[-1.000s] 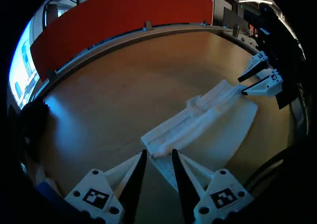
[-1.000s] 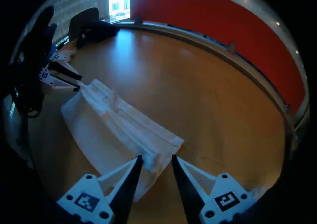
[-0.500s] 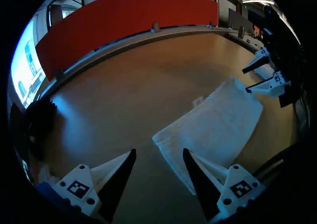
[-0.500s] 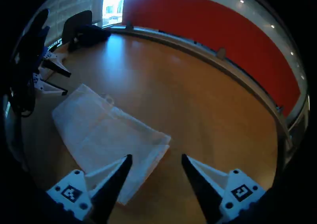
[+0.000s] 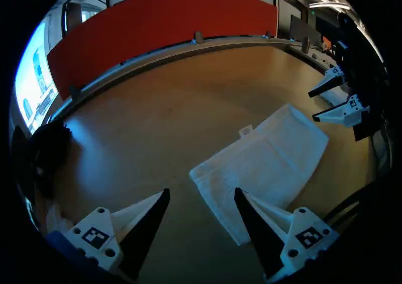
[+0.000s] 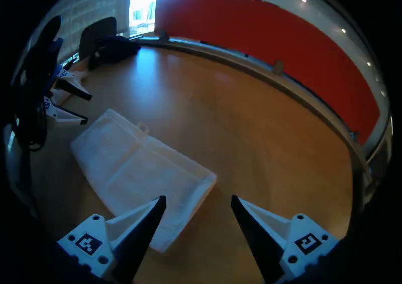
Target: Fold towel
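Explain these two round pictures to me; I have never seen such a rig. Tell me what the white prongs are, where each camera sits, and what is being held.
There is no robot here. A person holds a two-finger gripper in each hand, and a fisheye camera rides on each one, looking forward along its fingers. In the left gripper view, the white prongs at the bottom are the left gripper; the right gripper appears farther off, at the right edge. The right gripper view is the reverse: its own prongs are at the bottom and the other gripper is far off on the left. Between them a white towel, folded over, lies flat on a wooden table, with a red panel behind. Both grippers are open and hold nothing.
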{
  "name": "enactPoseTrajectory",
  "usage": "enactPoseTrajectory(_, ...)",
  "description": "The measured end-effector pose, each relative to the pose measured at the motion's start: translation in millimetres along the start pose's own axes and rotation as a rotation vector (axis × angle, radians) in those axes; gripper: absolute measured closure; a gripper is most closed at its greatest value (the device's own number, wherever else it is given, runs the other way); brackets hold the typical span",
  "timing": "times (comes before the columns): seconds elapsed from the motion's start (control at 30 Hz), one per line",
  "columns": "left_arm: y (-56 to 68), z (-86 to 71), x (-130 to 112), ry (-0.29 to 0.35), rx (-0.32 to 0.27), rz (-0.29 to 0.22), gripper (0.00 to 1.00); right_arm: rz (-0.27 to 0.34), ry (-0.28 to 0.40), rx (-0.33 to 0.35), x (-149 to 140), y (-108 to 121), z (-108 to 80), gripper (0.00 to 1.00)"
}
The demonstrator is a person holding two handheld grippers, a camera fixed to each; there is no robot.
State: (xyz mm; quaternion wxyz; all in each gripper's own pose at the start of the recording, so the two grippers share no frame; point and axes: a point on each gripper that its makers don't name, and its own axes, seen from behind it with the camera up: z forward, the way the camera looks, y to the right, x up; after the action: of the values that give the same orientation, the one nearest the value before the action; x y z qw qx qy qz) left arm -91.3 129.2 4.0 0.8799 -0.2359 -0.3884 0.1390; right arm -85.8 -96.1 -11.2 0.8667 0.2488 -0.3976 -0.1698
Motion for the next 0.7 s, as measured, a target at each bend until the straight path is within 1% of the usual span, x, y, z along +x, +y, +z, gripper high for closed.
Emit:
enactPoseTrajectory(0.3, 10.3, -19.5, -15, 0.003, 0.006, -0.041, 0.05, -0.004, -0.003, 0.018, -14, -14, -17.4, 0.00)
enactPoseTrajectory(0.47, 19.7, -30.0, -28, -0.002, 0.007, -0.060, 0.05, -0.004, -0.004, 0.023, -23, -22, -28.6, 0.00)
enactPoseTrajectory(0.6, 27.3, -36.1, -35, -0.003, 0.005, -0.072, 0.05, 0.003, -0.001, 0.026, -29, -27, -37.3, 0.00)
enactPoseTrajectory(0.7, 30.5, -38.2, -39, -0.004, 0.005, -0.080, 0.05, 0.008, 0.002, 0.030, -31, -30, -40.5, 0.00)
